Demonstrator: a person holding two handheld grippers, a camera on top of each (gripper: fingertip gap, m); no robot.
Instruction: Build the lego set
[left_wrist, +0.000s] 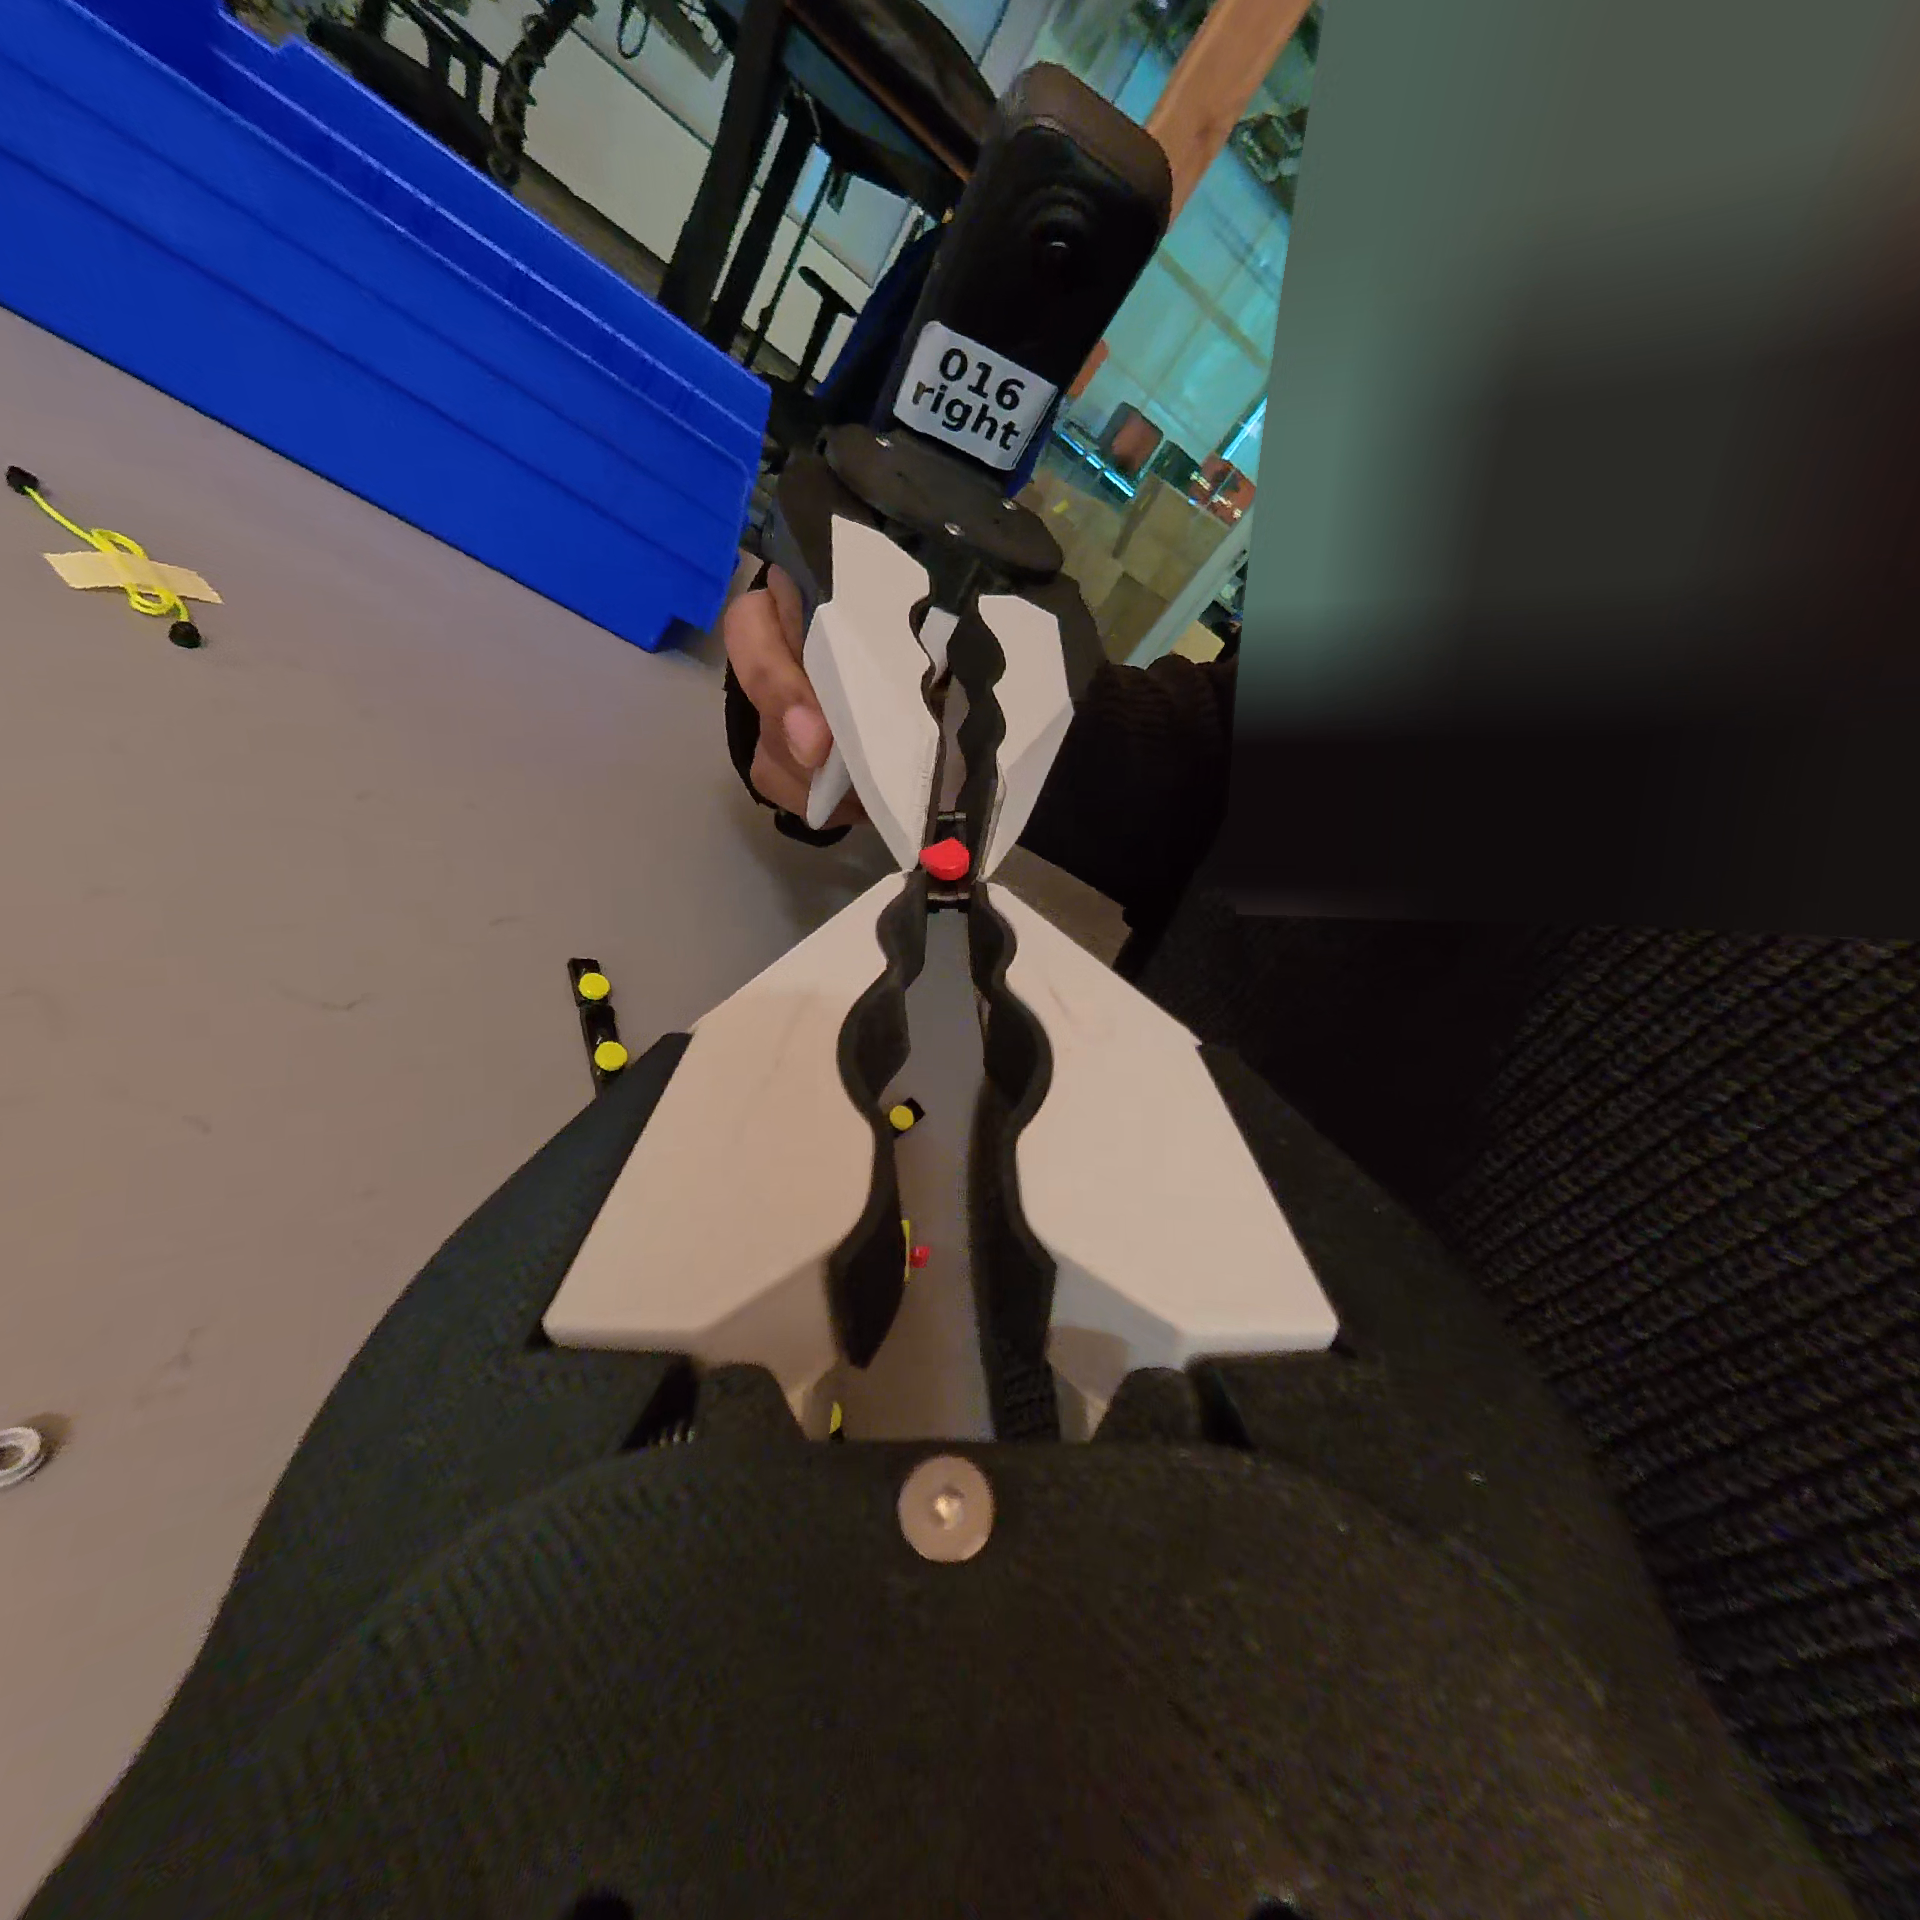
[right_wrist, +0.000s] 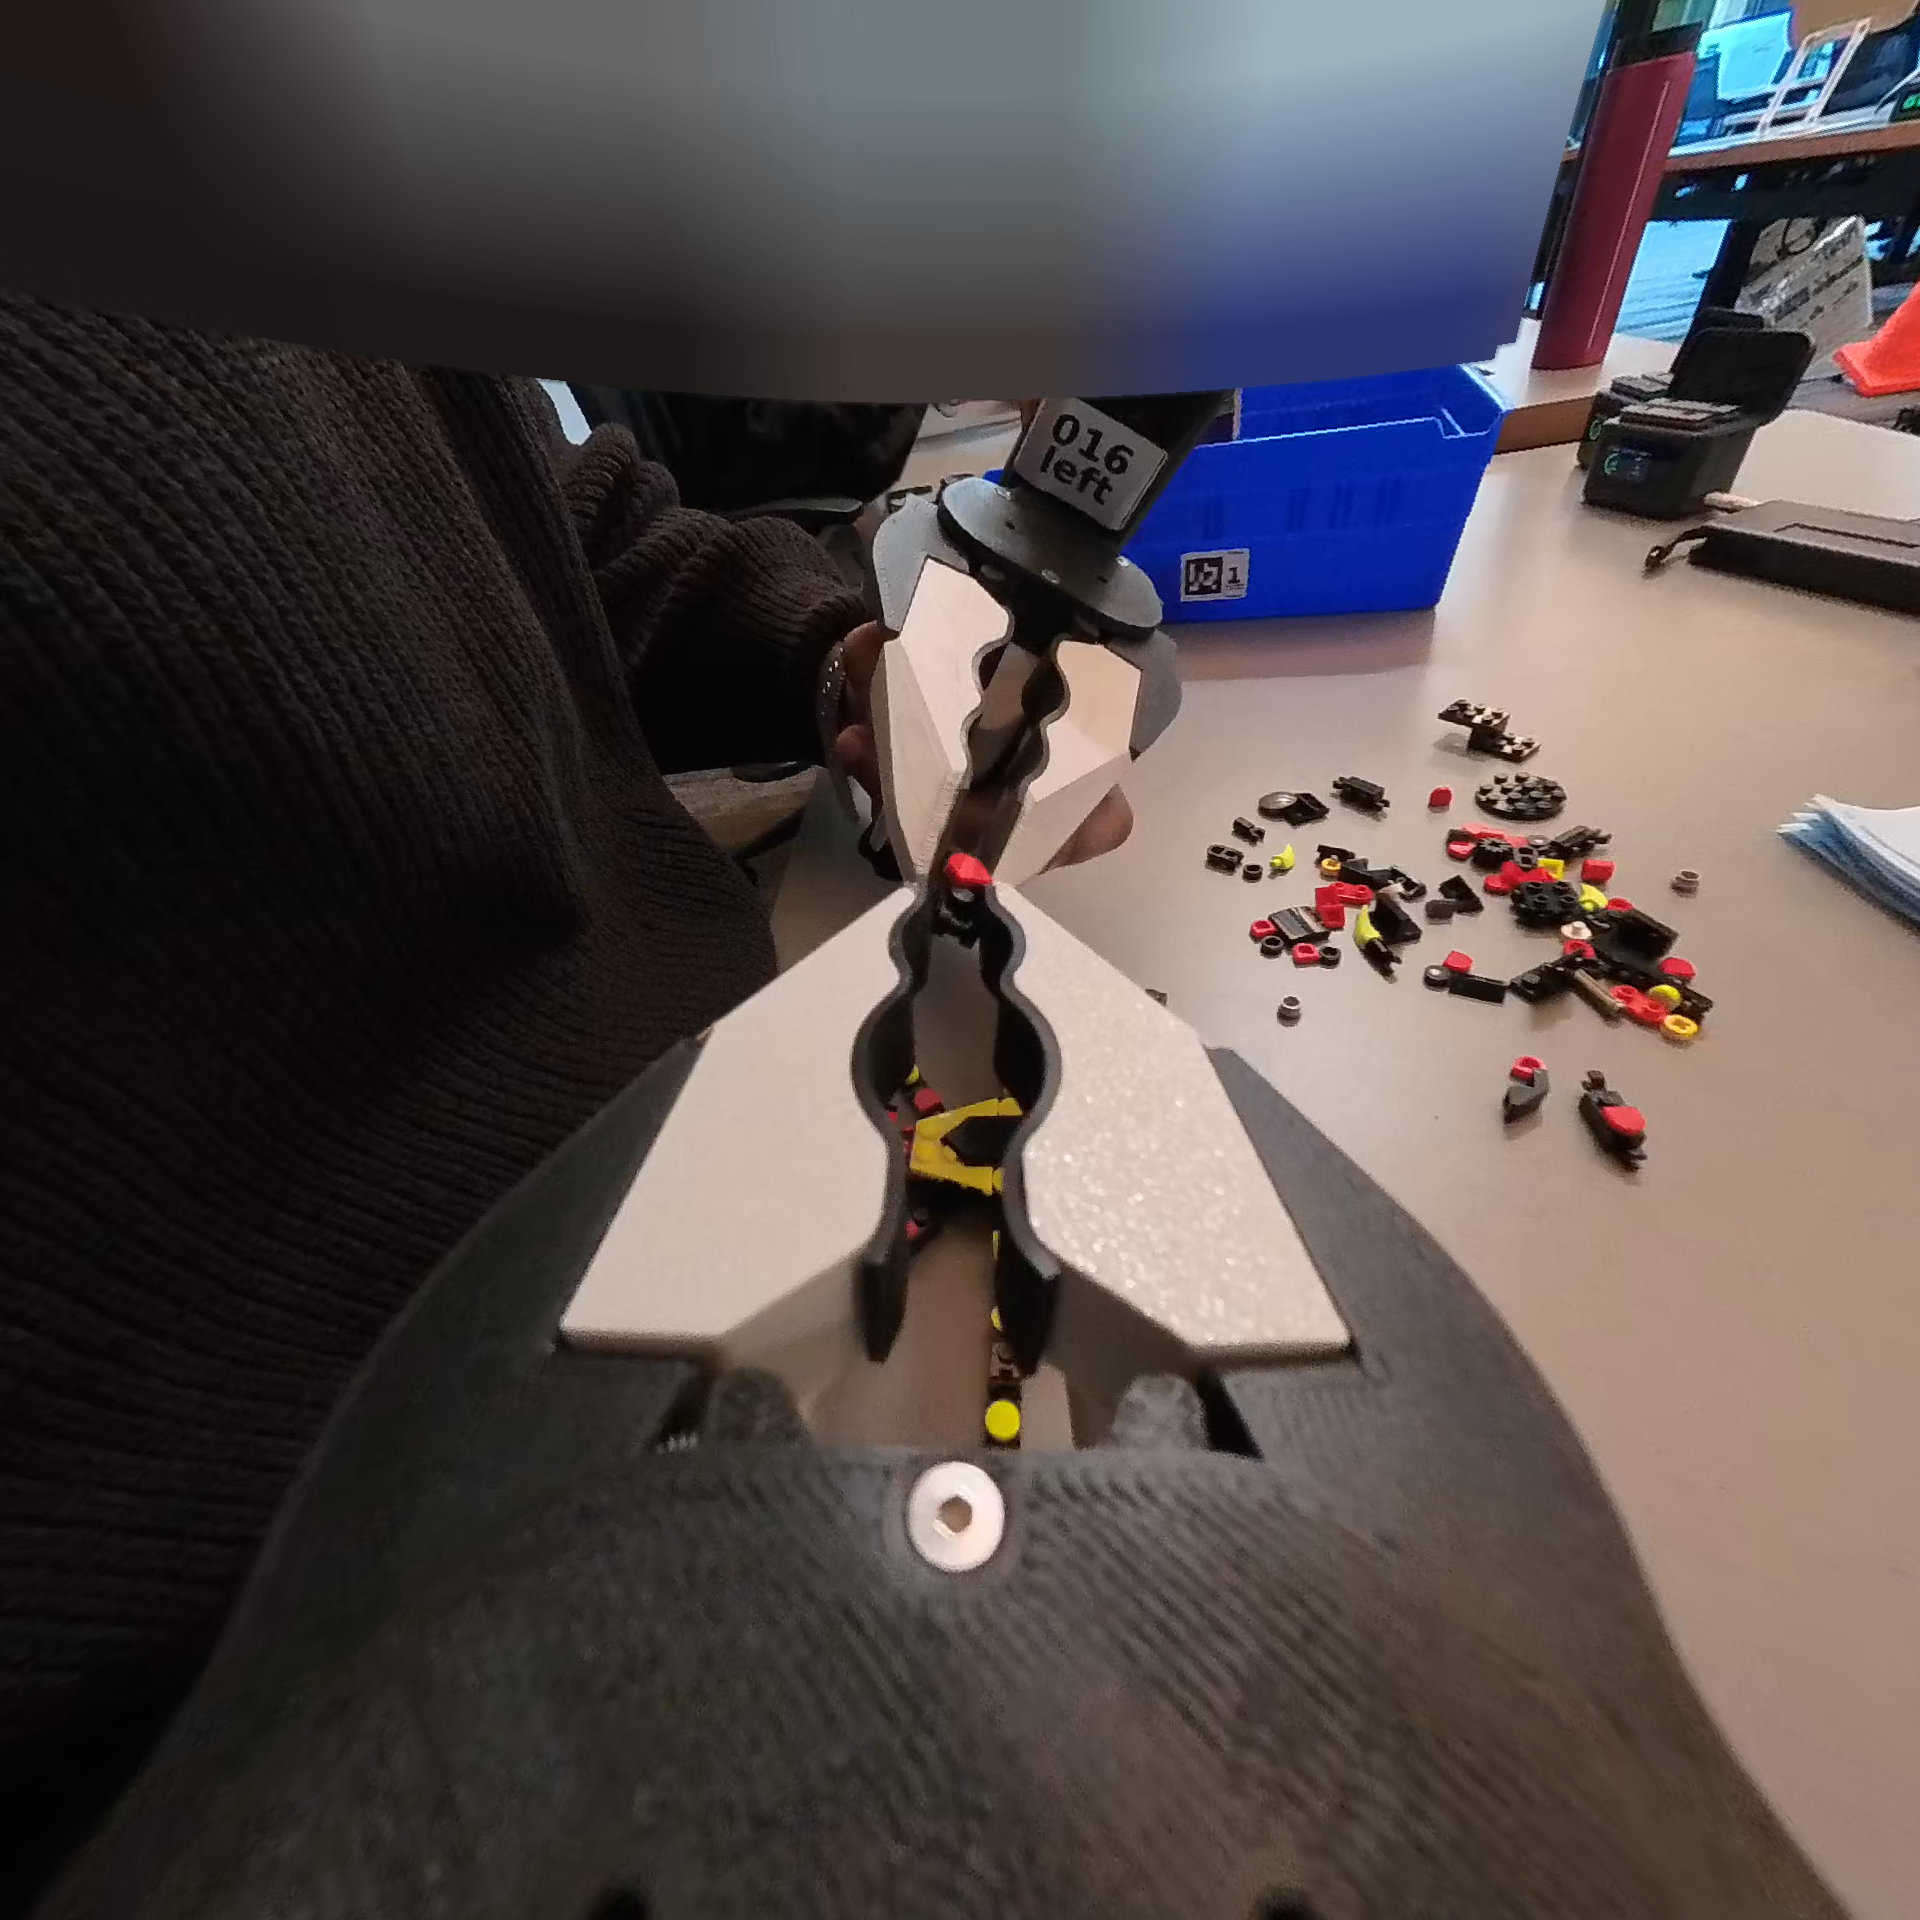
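Two tongs meet tip to tip above the table; the left gripper pinches a small black piece, the right gripper pinches a red piece; many loose bricks wait beside the right tongs, so most building is left.

Grey table — loose lego pieces, blue bin, paper stack.
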